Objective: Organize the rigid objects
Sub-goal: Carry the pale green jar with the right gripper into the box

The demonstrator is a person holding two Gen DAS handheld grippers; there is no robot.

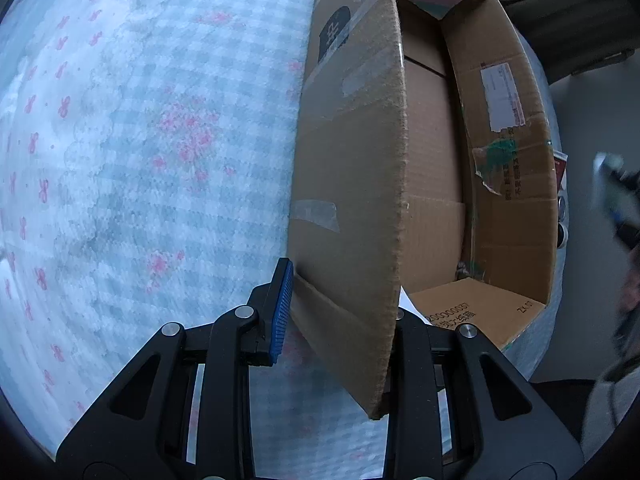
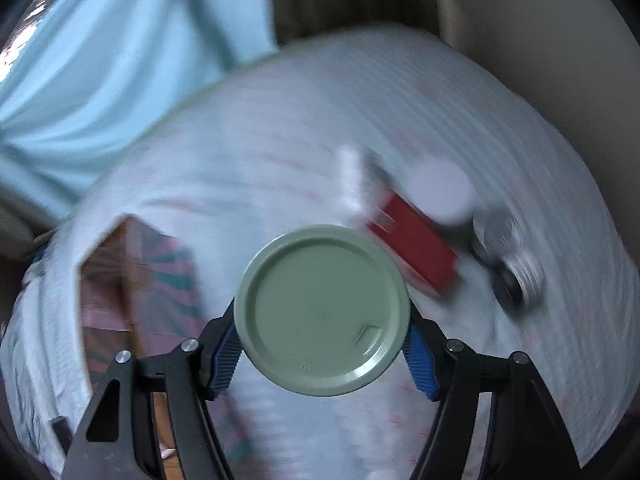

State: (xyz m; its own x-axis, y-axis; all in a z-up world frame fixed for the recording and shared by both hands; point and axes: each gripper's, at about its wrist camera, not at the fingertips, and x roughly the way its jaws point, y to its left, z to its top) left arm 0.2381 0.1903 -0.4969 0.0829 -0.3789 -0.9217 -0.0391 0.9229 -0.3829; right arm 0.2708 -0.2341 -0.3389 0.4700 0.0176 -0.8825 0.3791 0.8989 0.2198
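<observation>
Right wrist view: green cup in my grip, nothing visibly packed yet.
My right gripper (image 2: pixel 322 354) pinches a round green cup (image 2: pixel 322 312) between its blue pads, held above the checked cloth (image 2: pixel 248 168); picture is smeared. My left gripper (image 1: pixel 340 312) is clamped on the flap (image 1: pixel 352 200) of the cardboard box (image 1: pixel 512 216), holding it open. The part of the box floor I can see looks bare, so I judge the cup is the first item in. A red box (image 2: pixel 416 252), a white lid (image 2: pixel 440 192) and some blurred metal pieces (image 2: pixel 516 264) lie on the cloth, not yet packed. Most of the job is left.
</observation>
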